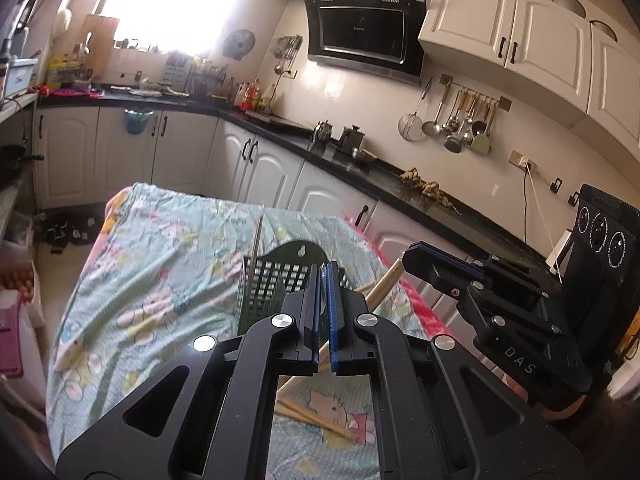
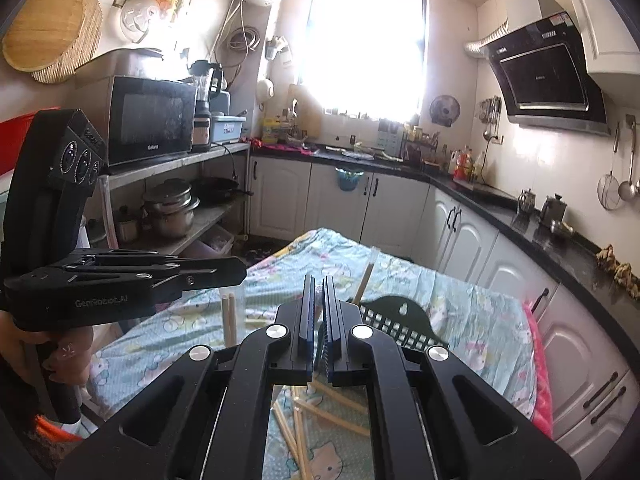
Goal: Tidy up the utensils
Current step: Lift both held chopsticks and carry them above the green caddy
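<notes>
A dark green mesh utensil holder (image 1: 276, 280) stands on the cloth-covered table (image 1: 160, 264), just beyond my left gripper (image 1: 324, 276); one thin stick (image 1: 255, 252) stands in it. It also shows in the right wrist view (image 2: 400, 320). My left gripper is shut on what seems a clear plastic item. In the right wrist view the left gripper (image 2: 224, 276) has two wooden chopsticks (image 2: 229, 318) hanging below it. My right gripper (image 2: 319, 288) is shut, seemingly on a clear thin piece; a chopstick (image 2: 365, 278) rises behind it. Several loose chopsticks (image 2: 304, 420) lie on the table.
A black counter (image 1: 400, 184) with white cabinets runs along the right. A shelf with a microwave (image 2: 152, 120) and pots (image 2: 172, 208) stands at the left. Hanging ladles (image 1: 460, 120) are on the wall.
</notes>
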`<state>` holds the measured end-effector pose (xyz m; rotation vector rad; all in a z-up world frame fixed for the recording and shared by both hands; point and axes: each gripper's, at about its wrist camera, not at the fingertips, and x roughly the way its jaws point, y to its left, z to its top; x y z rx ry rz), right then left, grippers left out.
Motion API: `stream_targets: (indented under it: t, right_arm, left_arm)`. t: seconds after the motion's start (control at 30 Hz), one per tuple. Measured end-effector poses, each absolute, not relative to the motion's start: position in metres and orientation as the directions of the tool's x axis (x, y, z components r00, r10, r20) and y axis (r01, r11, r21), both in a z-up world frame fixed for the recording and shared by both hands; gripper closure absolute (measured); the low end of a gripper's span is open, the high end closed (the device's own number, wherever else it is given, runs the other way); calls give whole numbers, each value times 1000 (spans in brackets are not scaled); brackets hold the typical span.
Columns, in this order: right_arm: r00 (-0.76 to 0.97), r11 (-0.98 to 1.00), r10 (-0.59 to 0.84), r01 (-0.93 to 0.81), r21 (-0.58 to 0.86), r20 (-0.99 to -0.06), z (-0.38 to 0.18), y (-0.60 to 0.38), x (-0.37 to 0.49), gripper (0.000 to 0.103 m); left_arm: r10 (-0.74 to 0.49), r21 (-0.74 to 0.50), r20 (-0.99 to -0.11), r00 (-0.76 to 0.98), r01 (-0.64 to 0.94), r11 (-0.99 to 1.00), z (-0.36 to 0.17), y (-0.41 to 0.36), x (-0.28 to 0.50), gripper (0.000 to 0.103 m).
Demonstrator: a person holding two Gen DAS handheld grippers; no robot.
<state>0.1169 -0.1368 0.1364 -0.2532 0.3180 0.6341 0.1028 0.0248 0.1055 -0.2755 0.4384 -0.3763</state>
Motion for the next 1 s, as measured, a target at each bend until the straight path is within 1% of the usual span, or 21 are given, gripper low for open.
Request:
stream_targets:
  t: [0.4, 0.6, 0.83, 1.0]
  right_arm:
    - [800, 813, 526, -573, -103, -289, 174, -143, 137, 99]
    - [824, 836, 508, -542, -89, -250, 196, -147, 153, 99]
    - [854, 862, 472, -499, -88, -221, 214, -152, 175, 99]
    - [875, 882, 440, -464, -87, -203, 224, -159, 190, 99]
  left_arm:
    - [-433, -343, -289, 854, 330, 879, 152, 23, 131, 102]
    - [-426, -336, -256, 868, 333, 881, 172, 22, 147, 102]
    - [-412, -295, -212, 886, 343, 892, 196, 12, 166, 102]
    - [-409, -269, -208, 888, 351, 897, 203, 2, 181, 102]
